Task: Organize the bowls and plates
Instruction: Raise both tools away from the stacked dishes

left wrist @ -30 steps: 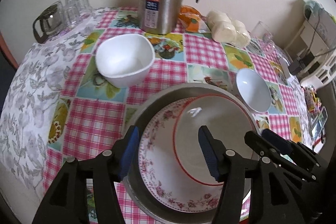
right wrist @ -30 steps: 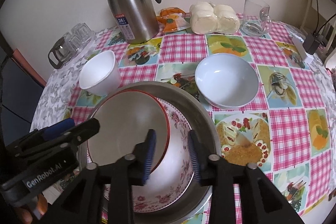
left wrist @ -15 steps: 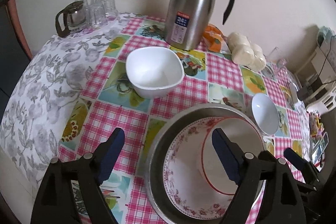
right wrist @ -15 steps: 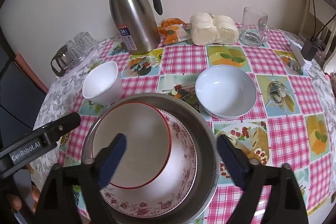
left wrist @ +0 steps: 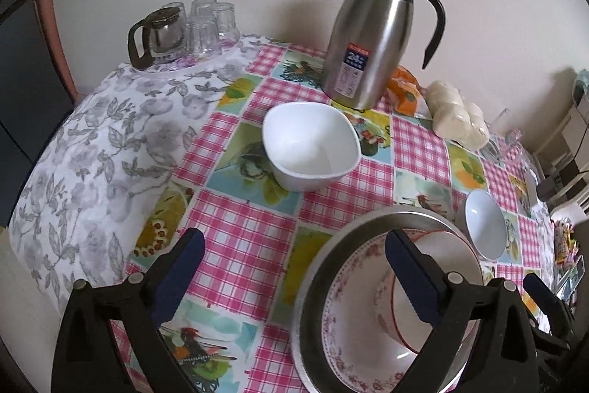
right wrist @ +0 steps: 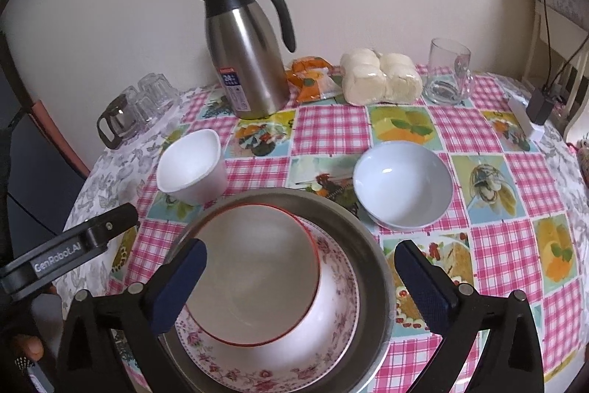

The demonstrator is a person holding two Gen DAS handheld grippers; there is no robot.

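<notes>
Right now your left gripper point(left wrist: 292, 277) and right gripper point(right wrist: 300, 282) both hang with fingers spread wide, grasping nothing, above the nested stack: a red-rimmed white bowl point(right wrist: 254, 279) sits inside a pink floral-edged plate point(right wrist: 331, 337), which lies in a wide steel basin point(right wrist: 368, 245) on the pink checked tablecloth point(right wrist: 331, 131). Beyond it, a square white bowl point(left wrist: 311, 146) stands left and a round pale-blue bowl point(right wrist: 403, 185) right, near a steel thermos jug point(right wrist: 244, 54).

four bowls: red-rimmed bowl point(right wrist: 254, 267), floral bowl point(right wrist: 331, 330), square white bowl point(right wrist: 191, 168), round white bowl point(right wrist: 403, 185); one steel basin point(right wrist: 368, 245); one thermos jug point(right wrist: 246, 50); one glass mug point(right wrist: 447, 72).
</notes>
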